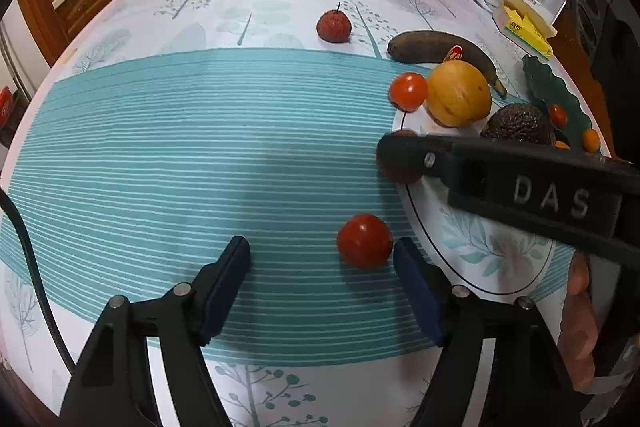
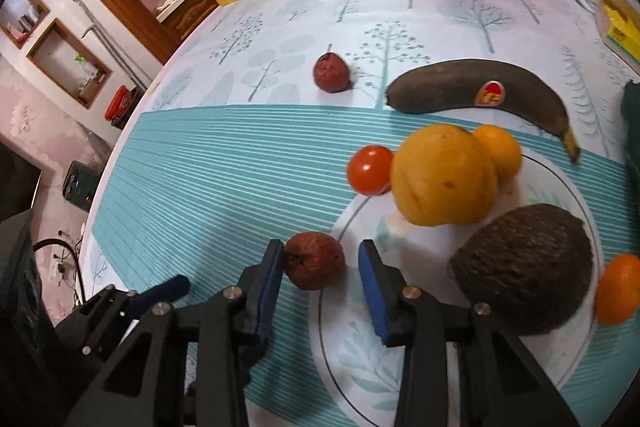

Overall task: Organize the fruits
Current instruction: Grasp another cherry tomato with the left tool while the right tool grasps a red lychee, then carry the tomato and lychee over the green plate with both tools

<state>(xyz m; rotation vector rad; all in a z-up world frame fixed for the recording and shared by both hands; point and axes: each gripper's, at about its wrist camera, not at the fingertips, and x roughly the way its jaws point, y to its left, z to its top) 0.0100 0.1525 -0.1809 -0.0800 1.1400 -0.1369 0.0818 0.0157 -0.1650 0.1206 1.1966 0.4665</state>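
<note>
In the left wrist view my left gripper (image 1: pixel 320 251) stands open low over the teal striped mat (image 1: pixel 160 167). A cherry tomato (image 1: pixel 364 241) lies between its fingers, close against the right one. My right gripper (image 2: pixel 322 253) brackets a wrinkled dark red fruit (image 2: pixel 316 261) at the edge of the white leaf-patterned plate (image 2: pixel 400 367). Its left pad touches the fruit and a thin gap shows at the right pad. From the left wrist view the right gripper (image 1: pixel 400 155) reaches in from the right, covering that fruit (image 1: pixel 400 171).
On or by the plate are a large yellow-orange fruit (image 2: pixel 442 175), a small orange (image 2: pixel 498 151), an avocado (image 2: pixel 524 267), another tomato (image 2: pixel 370 170) and a kumquat (image 2: pixel 618 289). Behind lie a dark banana (image 2: pixel 472 87) and a stemmed red fruit (image 2: pixel 331 73). A green dish (image 1: pixel 552 87) stands right.
</note>
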